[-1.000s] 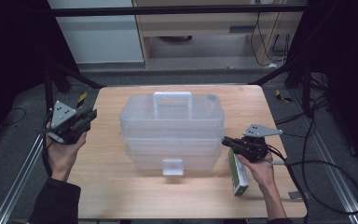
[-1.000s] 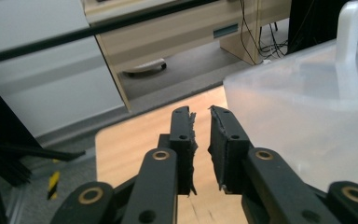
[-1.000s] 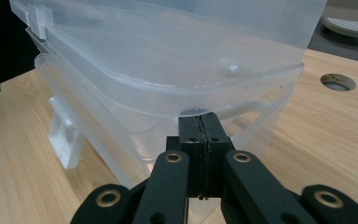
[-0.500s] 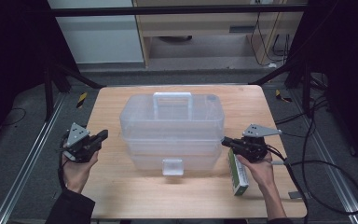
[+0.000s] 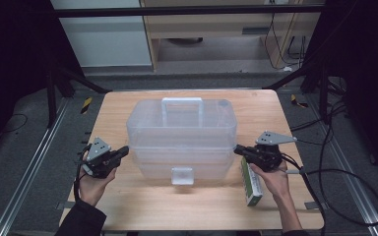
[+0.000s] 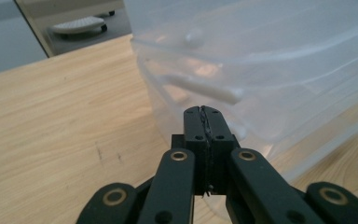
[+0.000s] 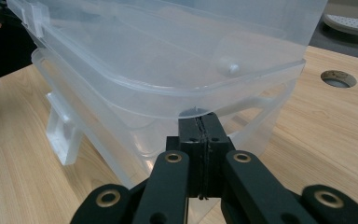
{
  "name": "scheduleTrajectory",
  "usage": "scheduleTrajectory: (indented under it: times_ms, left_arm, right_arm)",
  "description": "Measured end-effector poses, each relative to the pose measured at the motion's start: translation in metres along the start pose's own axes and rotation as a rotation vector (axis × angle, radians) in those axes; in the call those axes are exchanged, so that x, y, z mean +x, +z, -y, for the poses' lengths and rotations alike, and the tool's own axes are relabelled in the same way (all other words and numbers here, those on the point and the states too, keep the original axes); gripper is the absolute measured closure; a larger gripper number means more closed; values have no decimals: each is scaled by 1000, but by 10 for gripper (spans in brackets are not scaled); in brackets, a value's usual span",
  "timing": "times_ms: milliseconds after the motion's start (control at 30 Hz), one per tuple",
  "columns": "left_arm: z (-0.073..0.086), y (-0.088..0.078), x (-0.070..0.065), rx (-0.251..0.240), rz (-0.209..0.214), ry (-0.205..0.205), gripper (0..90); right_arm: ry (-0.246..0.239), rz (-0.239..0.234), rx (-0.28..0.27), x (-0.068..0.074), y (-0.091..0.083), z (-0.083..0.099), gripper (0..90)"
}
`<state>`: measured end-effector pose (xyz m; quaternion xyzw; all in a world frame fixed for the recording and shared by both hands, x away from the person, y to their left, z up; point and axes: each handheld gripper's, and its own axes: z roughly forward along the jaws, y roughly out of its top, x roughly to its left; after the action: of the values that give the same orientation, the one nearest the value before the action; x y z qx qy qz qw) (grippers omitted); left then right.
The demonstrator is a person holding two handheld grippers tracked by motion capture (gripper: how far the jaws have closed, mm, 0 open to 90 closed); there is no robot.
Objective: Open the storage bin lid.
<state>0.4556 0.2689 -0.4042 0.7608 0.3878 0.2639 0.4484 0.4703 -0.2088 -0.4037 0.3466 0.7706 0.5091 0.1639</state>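
left gripper (image 5: 120,151) lowered beside clear box (image 5: 182,132) | right gripper (image 5: 239,150) unmoved | both fingers closed, empty

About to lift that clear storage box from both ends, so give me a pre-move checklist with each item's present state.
1. Left gripper shut, nothing between the pads: ok.
2. Right gripper shut, tips under the lid's rim: ok.
3. Left gripper tips at the clear box end: close, contact cannot tell.
4. Front latch fastened: cannot tell.
5. Green carton lies clear of the box, under the right hand: ok.
6. Grippers at opposite ends, roughly level: ok.
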Motion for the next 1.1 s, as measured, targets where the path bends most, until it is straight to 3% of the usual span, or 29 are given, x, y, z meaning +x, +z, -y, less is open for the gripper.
scheduleTrajectory:
  times_ms: [33,133,1100]
  left_arm:
    - [-3,0,-3,-16,21,-1,895]
    - [-7,1,-5,-25,23,7,895]
    - [-40,9,-3,-79,-6,20,896]
  right_arm:
    - [-1,0,-1,0,0,0,899]
    - [3,0,-2,0,0,0,899]
    - [-8,-33,-43,-6,0,-33,900]
